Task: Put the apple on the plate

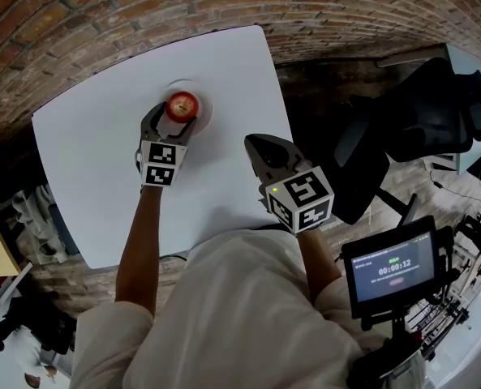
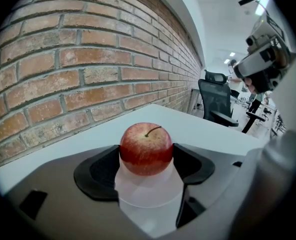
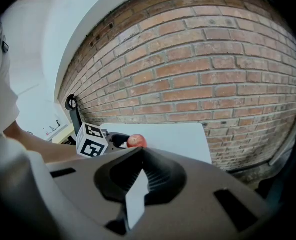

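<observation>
Your left gripper (image 1: pixel 179 113), fingers clamped on the red, yellow-speckled apple (image 2: pixel 146 149), stem up, over the plate (image 2: pixel 148 199), your right gripper (image 1: pixel 255 144), fingers pressed together

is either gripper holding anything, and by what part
The left gripper holds the apple by its two opposite sides, stem up, over the plate. The right gripper is shut and empty.

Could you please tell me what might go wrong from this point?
1. The apple sits between the left gripper's jaws over the white plate; whether it rests there is unclear, so opening might let it roll off.
2. Withdrawing carelessly, a jaw could nudge the plate across the white table.
</observation>
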